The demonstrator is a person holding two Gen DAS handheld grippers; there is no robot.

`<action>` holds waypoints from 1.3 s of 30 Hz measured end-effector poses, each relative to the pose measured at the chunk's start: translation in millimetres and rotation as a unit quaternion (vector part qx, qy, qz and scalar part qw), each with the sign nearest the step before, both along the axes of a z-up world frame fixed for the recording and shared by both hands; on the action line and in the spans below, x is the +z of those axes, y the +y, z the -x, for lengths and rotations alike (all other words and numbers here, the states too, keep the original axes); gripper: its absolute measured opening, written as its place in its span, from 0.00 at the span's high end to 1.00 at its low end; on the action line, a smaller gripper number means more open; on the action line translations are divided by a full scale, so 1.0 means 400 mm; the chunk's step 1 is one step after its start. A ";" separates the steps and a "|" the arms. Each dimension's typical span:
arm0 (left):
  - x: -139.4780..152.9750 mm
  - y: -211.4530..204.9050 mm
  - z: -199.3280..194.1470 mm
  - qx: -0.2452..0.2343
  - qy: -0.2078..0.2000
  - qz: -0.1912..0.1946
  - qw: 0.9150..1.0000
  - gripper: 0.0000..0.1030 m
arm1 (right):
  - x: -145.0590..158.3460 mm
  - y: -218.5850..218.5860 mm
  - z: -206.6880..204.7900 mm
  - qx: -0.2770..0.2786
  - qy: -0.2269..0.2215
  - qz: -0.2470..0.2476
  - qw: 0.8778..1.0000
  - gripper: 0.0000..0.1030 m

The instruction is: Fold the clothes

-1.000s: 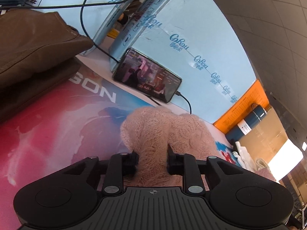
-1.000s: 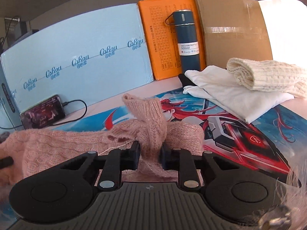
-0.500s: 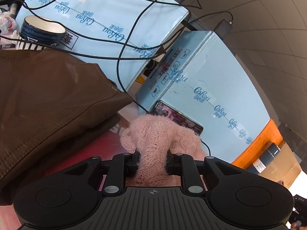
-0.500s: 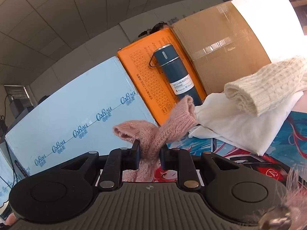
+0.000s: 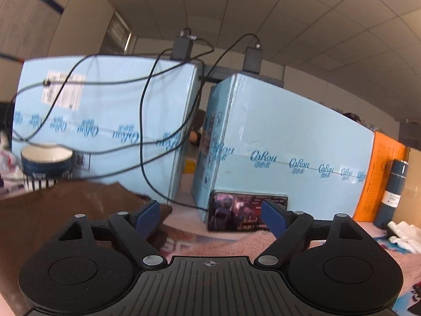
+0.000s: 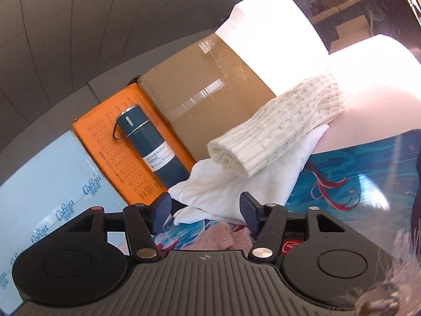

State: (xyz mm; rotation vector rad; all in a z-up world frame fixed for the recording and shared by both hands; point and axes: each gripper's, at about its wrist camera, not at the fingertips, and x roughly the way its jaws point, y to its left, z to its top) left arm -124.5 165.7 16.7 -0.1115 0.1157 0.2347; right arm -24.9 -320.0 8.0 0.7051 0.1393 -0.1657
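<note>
Printed desk mat (image 6: 368, 184) backed by blue boxes. Pink sweater (image 5: 236, 245) low beneath both grippers, spanning left–right. Left gripper (image 5: 211, 217) spread, empty. Right gripper (image 6: 205, 212) spread, empty, directly above knit.

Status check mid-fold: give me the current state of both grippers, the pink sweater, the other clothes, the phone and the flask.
left gripper: open, holding nothing.
right gripper: open, holding nothing.
pink sweater: released, lying on the mat below the grippers.
cream knit sweater: folded, resting on the white garment.
white garment: folded, on the mat.
brown jacket: lying at left, untouched.
phone: screen on, propped against the blue box.
flask: capped, upright.
</note>
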 end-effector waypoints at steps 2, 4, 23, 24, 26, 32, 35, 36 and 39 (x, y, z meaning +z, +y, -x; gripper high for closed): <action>0.017 -0.017 -0.033 -0.055 0.015 -0.052 0.997 0.06 | 0.002 -0.003 0.003 0.050 -0.026 -0.022 0.998 0.37; 0.019 -0.028 -0.058 -0.097 0.034 -0.083 0.991 0.06 | -0.007 0.007 -0.029 0.150 -0.012 -0.050 0.987 0.23; -0.011 -0.180 0.034 -0.286 0.106 -0.263 0.915 0.86 | -0.039 0.062 -0.095 0.308 0.069 -0.085 0.945 0.21; -0.018 -0.189 0.054 -0.284 0.105 -0.272 0.913 0.86 | -0.037 0.064 -0.092 0.316 0.063 -0.085 0.943 0.21; -0.038 -0.198 0.083 -0.279 0.108 -0.283 0.911 0.86 | -0.033 0.068 -0.085 0.333 0.044 -0.098 0.937 0.21; -0.051 -0.199 0.138 -0.296 0.090 -0.288 0.906 0.86 | -0.012 0.131 -0.093 0.385 0.058 -0.150 0.909 0.23; -0.050 -0.202 0.168 -0.312 0.076 -0.295 0.900 0.86 | -0.003 0.174 -0.106 0.379 0.085 -0.142 0.910 0.31; -0.050 -0.200 0.176 -0.318 0.071 -0.295 0.898 0.86 | -0.002 0.188 -0.111 0.373 0.095 -0.129 0.914 0.36; -0.055 -0.202 0.199 -0.336 0.065 -0.297 0.891 0.86 | -0.007 0.222 -0.121 0.364 0.123 -0.098 0.918 0.74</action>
